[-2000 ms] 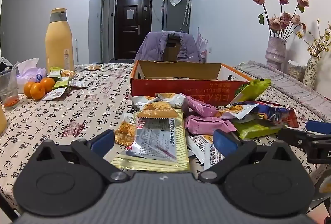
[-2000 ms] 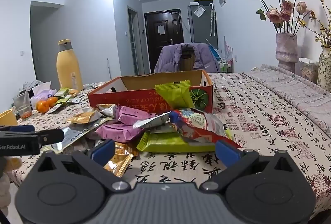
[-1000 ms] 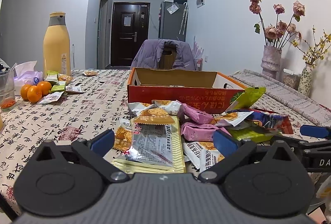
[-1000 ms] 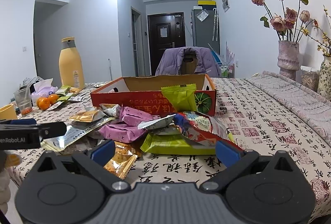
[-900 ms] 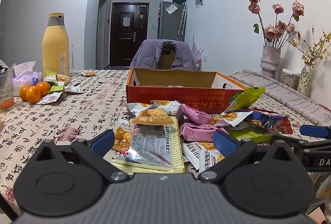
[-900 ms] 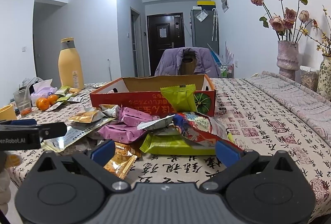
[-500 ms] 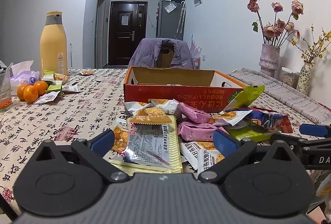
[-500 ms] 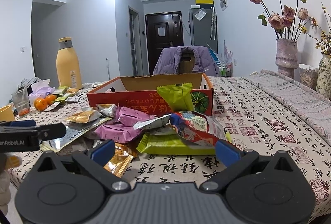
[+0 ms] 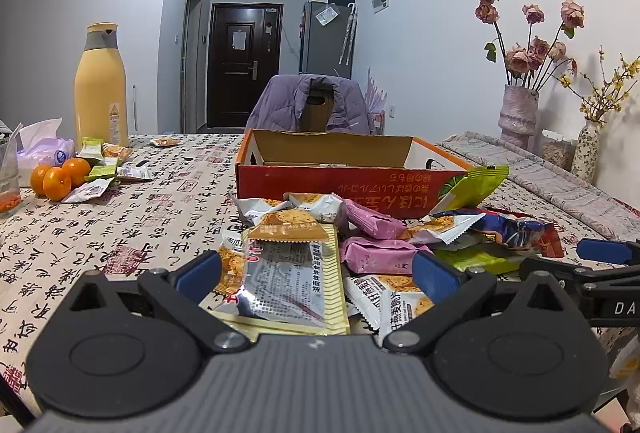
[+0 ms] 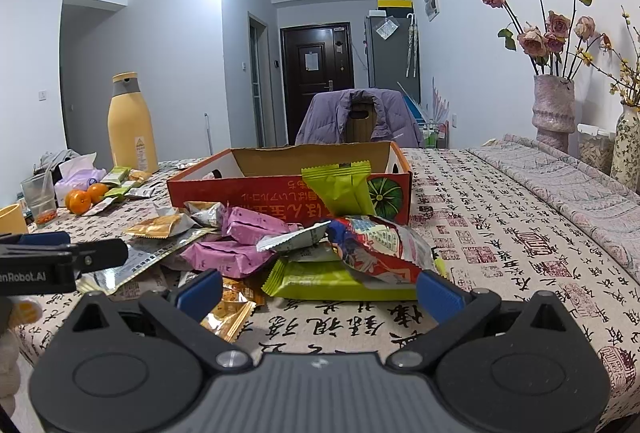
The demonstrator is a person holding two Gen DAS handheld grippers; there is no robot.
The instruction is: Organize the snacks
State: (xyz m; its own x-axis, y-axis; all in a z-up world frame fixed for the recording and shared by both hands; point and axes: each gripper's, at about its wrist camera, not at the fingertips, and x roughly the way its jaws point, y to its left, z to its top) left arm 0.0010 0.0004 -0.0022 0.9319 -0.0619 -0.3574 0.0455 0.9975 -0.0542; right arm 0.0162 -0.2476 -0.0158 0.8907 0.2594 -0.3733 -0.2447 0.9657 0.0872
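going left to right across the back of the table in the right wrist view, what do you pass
yellow cup → clear glass → oranges → yellow bottle → red cardboard box → pink vase → floral vase

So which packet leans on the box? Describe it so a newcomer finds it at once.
Find the red box mid-table, behind the snack pile. At its front right corner a lime-green packet stands propped against the wall. The other packets lie flat; it alone is upright.

We see a loose heap of foil snack packets [image 9: 360,245], pink, green, gold and silver, lying on the patterned tablecloth just before an open, shallow red cardboard box [image 9: 340,185], one green packet [image 10: 340,189] leaning against its front.
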